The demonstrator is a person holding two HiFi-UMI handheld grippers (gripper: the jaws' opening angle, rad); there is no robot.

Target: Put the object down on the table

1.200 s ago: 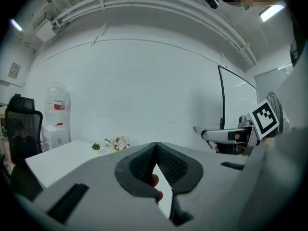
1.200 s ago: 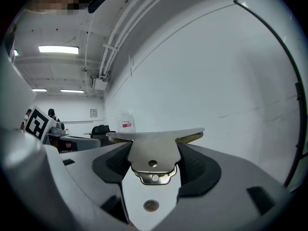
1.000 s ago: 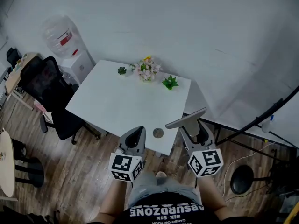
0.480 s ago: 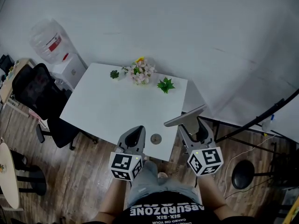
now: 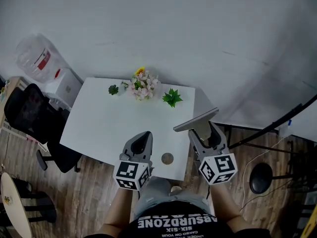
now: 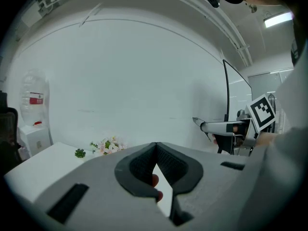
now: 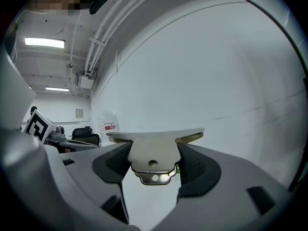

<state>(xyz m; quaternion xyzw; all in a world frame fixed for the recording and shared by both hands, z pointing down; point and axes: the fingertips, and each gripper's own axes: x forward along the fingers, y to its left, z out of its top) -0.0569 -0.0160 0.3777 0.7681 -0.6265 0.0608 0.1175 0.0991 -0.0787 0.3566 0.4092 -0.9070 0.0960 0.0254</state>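
Above the near right corner of the table [image 5: 119, 118], a metal plate [image 5: 195, 121] is held clamped in the right gripper [image 5: 203, 131], clear of the surface. The left gripper [image 5: 143, 139] is closed on nothing. Lowering and release are judged outstanding.

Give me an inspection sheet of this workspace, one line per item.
Surface: white table, four small things on it.
Job's things: flat metal plate, gripped, not yet on the table.
Clutter: pink flower bunch, small dark green plant, spiky green plant at far edge; round brown disc at near edge.
Grippers: left tongs shut, empty; right tongs shut on the plate.
Cables: thin black curved line, cable or pole, cannot tell.
Surroundings: water dispenser, black office chair, wooden floor.
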